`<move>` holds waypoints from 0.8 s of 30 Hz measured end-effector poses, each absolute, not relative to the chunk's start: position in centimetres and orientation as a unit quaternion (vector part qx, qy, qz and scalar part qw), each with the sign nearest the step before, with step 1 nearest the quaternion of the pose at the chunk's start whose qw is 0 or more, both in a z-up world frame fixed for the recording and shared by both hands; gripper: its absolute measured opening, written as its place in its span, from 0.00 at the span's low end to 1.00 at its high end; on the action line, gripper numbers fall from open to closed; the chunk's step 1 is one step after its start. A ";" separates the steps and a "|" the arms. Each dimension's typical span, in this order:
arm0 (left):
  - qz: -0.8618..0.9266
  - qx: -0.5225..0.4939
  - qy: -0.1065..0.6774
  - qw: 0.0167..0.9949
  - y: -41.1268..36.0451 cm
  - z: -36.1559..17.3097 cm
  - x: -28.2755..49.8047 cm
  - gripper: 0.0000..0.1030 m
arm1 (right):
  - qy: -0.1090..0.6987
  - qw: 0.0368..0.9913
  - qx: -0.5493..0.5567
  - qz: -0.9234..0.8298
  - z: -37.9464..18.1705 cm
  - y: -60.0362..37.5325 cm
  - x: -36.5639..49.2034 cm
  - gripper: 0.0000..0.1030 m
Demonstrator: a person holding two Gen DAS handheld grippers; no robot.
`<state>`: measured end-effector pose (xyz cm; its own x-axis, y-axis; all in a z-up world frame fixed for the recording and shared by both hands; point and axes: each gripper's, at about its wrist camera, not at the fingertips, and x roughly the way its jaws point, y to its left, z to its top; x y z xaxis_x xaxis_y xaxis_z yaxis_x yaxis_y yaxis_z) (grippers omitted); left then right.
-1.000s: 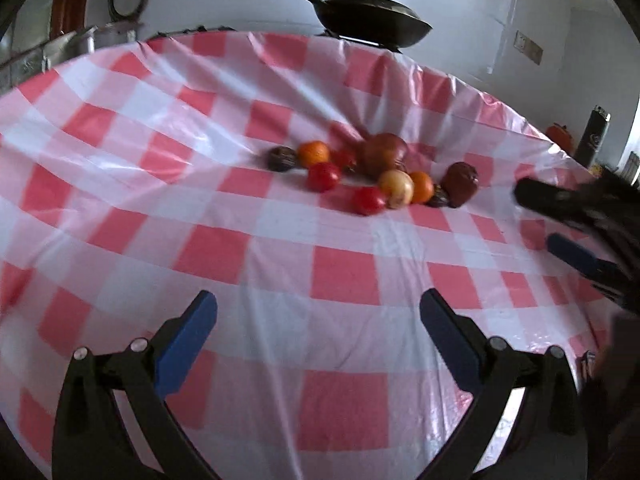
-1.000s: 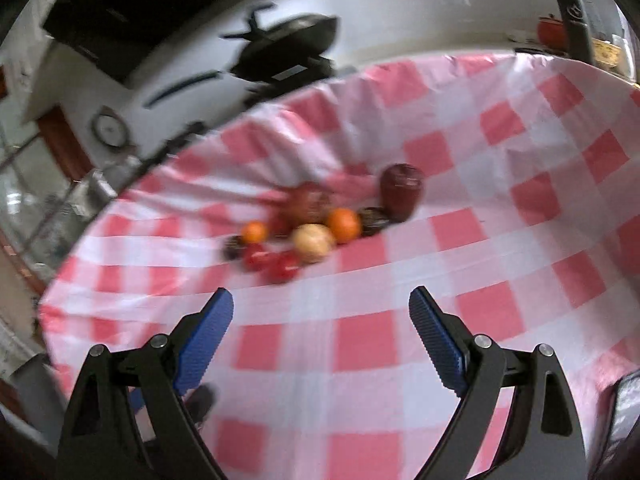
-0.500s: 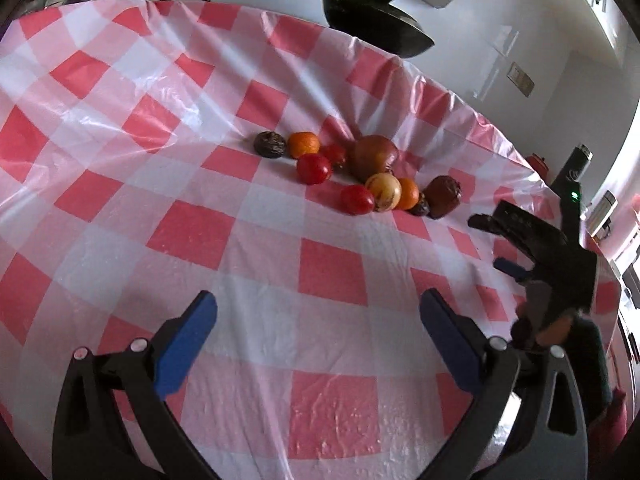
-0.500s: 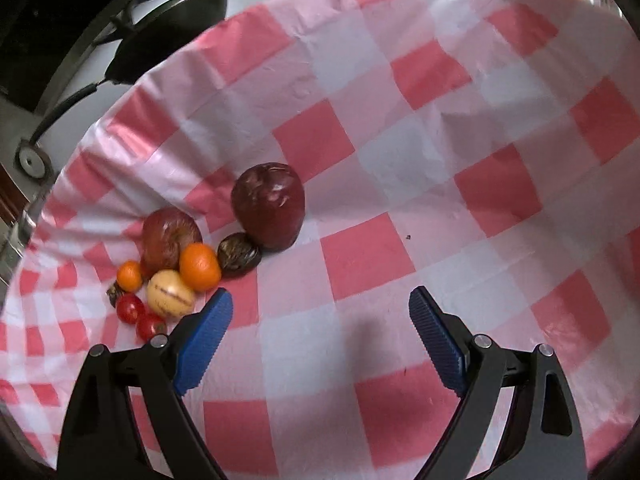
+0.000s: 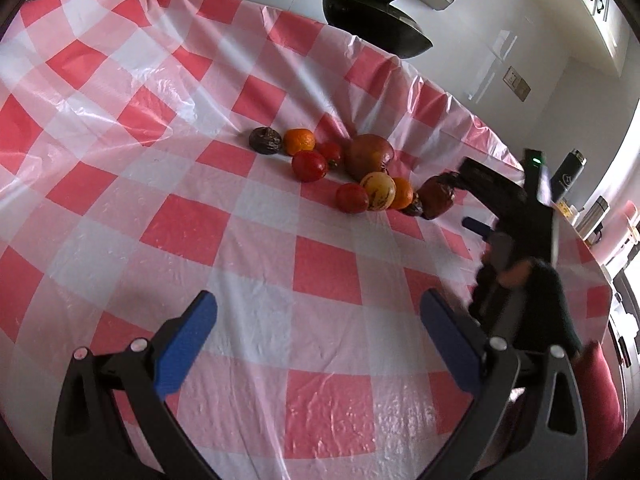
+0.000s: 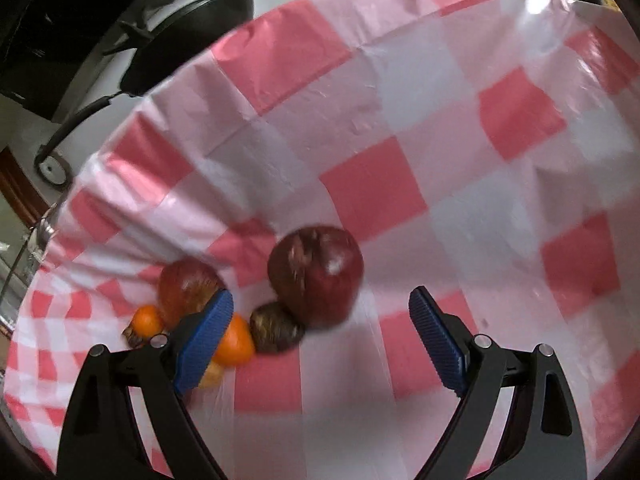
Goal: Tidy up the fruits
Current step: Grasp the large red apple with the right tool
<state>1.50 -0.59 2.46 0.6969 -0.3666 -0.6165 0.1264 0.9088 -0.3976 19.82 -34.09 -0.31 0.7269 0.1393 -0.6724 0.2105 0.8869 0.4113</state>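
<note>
Kitchen table under a pink-checked plastic cloth [image 5: 256, 216], fruit bunched in one loose cluster.

Nothing looks sorted yet, so by my judgement the task is at its start. The dark red apple [image 6: 316, 276] sits at the right end of the cluster, touching a small dark wrinkled fruit [image 6: 276, 328], with an orange [image 6: 236, 340] just past that and tomatoes [image 5: 309, 165] further along. The right gripper [image 6: 320, 332] is spread wide and empty, its mouth close to the apple, one finger seemingly past it though contact cannot be told. The left gripper [image 5: 316, 328] hangs well back from the apple, also parted and holding nothing.
</note>
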 end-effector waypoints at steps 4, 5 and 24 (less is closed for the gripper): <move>-0.134 -0.165 0.366 0.906 -0.6 2.4 1.6 0.99 | 0.404 0.876 0.261 -0.035 -2.0 -34.5 22.2 0.74; -0.133 -0.164 0.367 0.906 -0.6 2.4 1.6 0.99 | 0.411 0.873 0.259 -0.030 -2.1 -34.4 22.6 0.70; -0.075 0.023 0.456 0.886 -12.5 0.7 16.6 0.71 | 0.352 0.860 0.369 -0.022 -0.6 -37.4 12.7 0.54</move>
